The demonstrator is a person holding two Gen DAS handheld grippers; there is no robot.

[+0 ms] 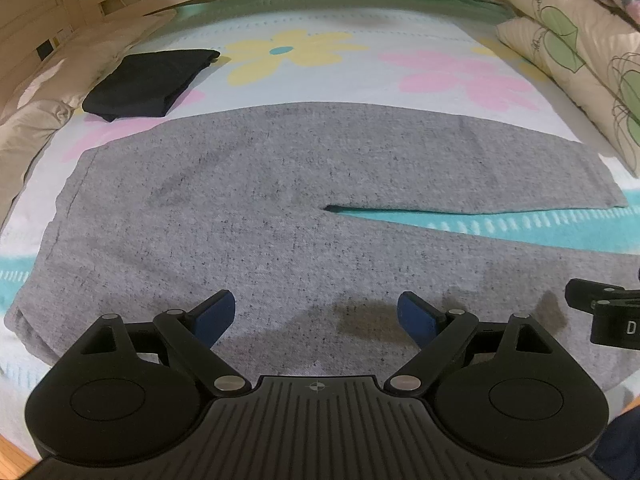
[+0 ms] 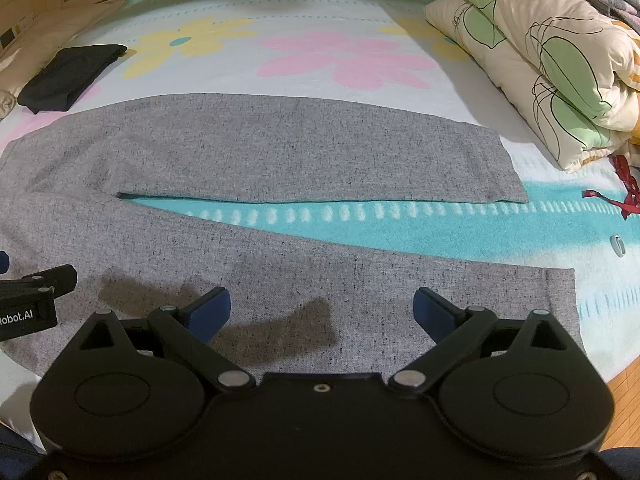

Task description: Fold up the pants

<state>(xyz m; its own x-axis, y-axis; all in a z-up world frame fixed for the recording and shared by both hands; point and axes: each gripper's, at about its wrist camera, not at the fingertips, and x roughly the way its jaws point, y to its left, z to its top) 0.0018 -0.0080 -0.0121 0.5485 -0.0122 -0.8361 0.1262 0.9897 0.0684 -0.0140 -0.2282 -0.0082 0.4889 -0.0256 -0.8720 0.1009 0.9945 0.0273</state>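
Note:
Grey pants (image 1: 248, 208) lie spread flat on the bed, waistband at the left, both legs running right with a narrow gap between them. In the right wrist view the same pants (image 2: 280, 152) show both leg hems at the right. My left gripper (image 1: 316, 314) hovers open over the near side of the pants, close to the waist end, holding nothing. My right gripper (image 2: 322, 310) hovers open above the near leg, also holding nothing. Each gripper shows at the other view's edge: the right gripper's body (image 1: 604, 312) and the left gripper's body (image 2: 32, 296).
A folded black garment (image 1: 148, 80) lies at the back left of the flowered bedsheet (image 1: 360, 52). Folded quilts (image 2: 540, 52) are stacked at the right. Beige pillows (image 1: 36, 120) line the left side. A red ribbon (image 2: 624, 192) lies near the right edge.

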